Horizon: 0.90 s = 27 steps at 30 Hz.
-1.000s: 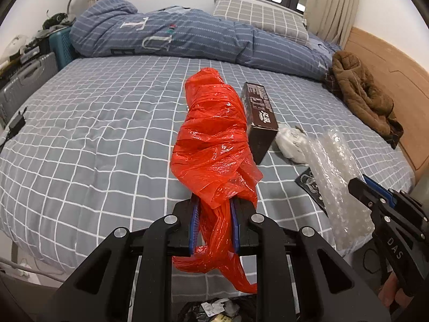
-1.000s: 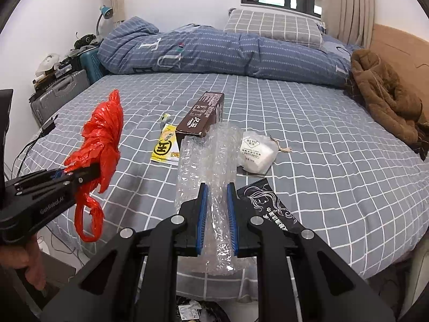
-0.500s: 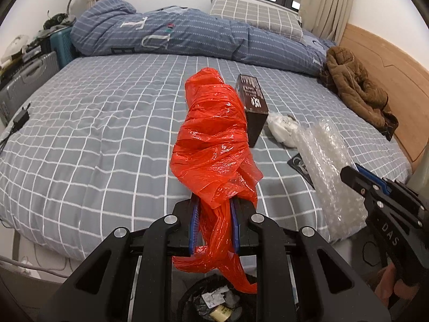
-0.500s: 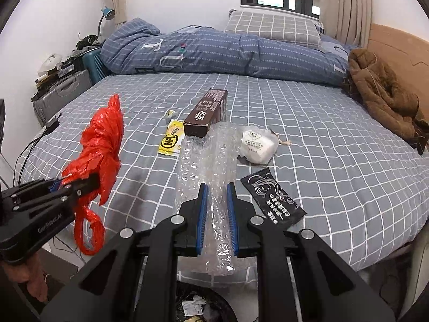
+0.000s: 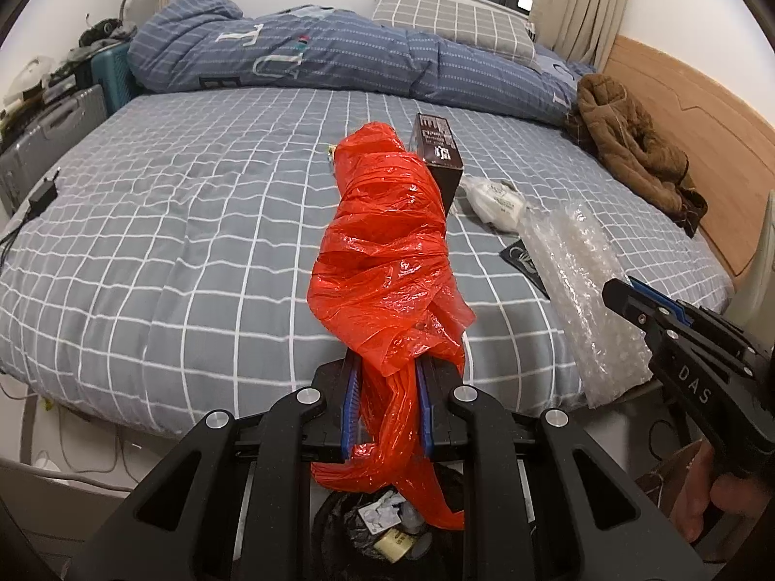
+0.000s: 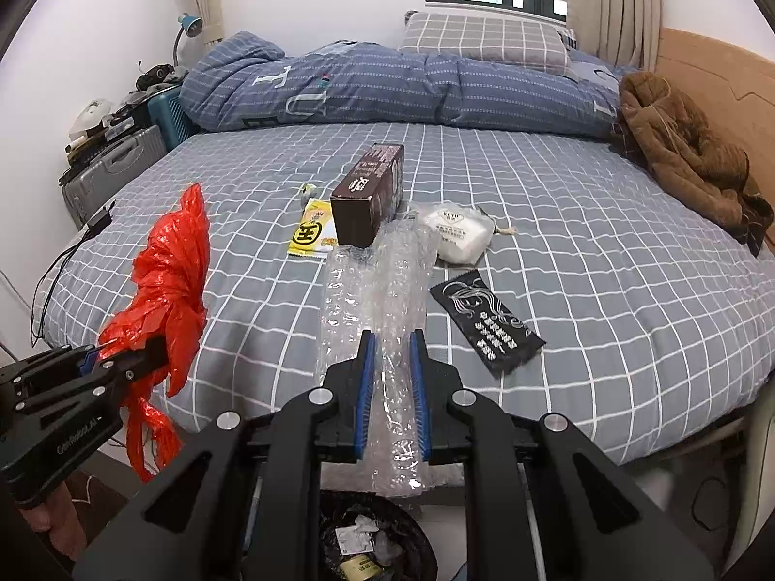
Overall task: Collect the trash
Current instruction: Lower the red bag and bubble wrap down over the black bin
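Observation:
My left gripper (image 5: 386,377) is shut on a crumpled red plastic bag (image 5: 387,252), which sticks up ahead of the jaws and hangs below them. My right gripper (image 6: 391,353) is shut on a clear sheet of bubble wrap (image 6: 378,285). Both are held past the bed's near edge, above a black-lined trash bin (image 6: 373,542) with scraps in it, also seen as the bin (image 5: 382,527) under the red bag. On the bed lie a brown box (image 6: 370,193), a yellow packet (image 6: 312,232), a white pouch (image 6: 457,232) and a black sachet (image 6: 487,322).
The grey checked bed (image 6: 605,290) fills the view, with a blue duvet (image 6: 387,87) and pillow at the back. A brown coat (image 6: 688,155) lies by the wooden headboard. Suitcases (image 6: 116,164) stand at the left; a charger and cable (image 5: 41,196) rest on the bed's left edge.
Both grippers have drawn back from the bed with their loads. The trash bin has come into view below them, and the items on the bed look farther off.

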Each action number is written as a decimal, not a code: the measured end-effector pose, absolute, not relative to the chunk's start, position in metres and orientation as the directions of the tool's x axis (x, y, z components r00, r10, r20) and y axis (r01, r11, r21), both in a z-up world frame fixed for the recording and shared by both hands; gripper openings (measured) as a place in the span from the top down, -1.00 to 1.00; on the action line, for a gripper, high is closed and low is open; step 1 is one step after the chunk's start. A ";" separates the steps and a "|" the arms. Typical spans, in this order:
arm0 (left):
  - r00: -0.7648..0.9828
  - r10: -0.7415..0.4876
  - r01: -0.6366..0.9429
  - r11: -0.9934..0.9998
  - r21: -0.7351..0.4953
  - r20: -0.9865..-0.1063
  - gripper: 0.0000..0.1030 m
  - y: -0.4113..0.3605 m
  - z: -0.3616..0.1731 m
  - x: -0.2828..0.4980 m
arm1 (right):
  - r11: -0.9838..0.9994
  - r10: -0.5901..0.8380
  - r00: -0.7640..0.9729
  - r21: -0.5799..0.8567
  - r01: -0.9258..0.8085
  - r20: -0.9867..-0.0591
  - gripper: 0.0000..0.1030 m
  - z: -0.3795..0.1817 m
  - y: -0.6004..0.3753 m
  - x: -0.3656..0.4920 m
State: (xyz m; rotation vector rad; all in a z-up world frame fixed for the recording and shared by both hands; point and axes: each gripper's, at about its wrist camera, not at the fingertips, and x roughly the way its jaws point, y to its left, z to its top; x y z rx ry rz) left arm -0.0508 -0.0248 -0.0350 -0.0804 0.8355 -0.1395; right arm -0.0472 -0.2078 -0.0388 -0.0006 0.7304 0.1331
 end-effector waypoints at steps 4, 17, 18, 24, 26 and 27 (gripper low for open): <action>0.655 -0.155 0.086 0.988 -0.131 -0.739 0.65 -0.022 -0.038 -0.061 | 0.991 0.122 0.732 0.047 -0.122 -0.671 0.73 -0.042 -0.207 -0.056; 0.623 -0.164 0.081 0.986 -0.145 -0.765 0.65 -0.025 -0.052 -0.090 | 0.991 0.125 0.701 0.056 -0.121 -0.702 0.72 -0.058 -0.206 -0.082; 0.619 -0.166 0.082 0.986 -0.146 -0.767 0.65 -0.026 -0.054 -0.092 | 0.991 0.125 0.698 0.056 -0.120 -0.706 0.72 -0.060 -0.206 -0.085; 0.601 -0.171 0.088 0.985 -0.148 -0.781 0.65 -0.031 -0.062 -0.107 | 0.991 0.121 0.680 0.054 -0.119 -0.723 0.72 -0.069 -0.205 -0.099; 0.595 -0.174 0.089 0.985 -0.150 -0.784 0.65 -0.031 -0.064 -0.110 | 0.991 0.121 0.675 0.054 -0.120 -0.728 0.72 -0.072 -0.205 -0.103; 0.593 -0.174 0.090 0.985 -0.150 -0.786 0.65 -0.032 -0.065 -0.112 | 0.991 0.120 0.672 0.054 -0.119 -0.731 0.72 -0.073 -0.205 -0.105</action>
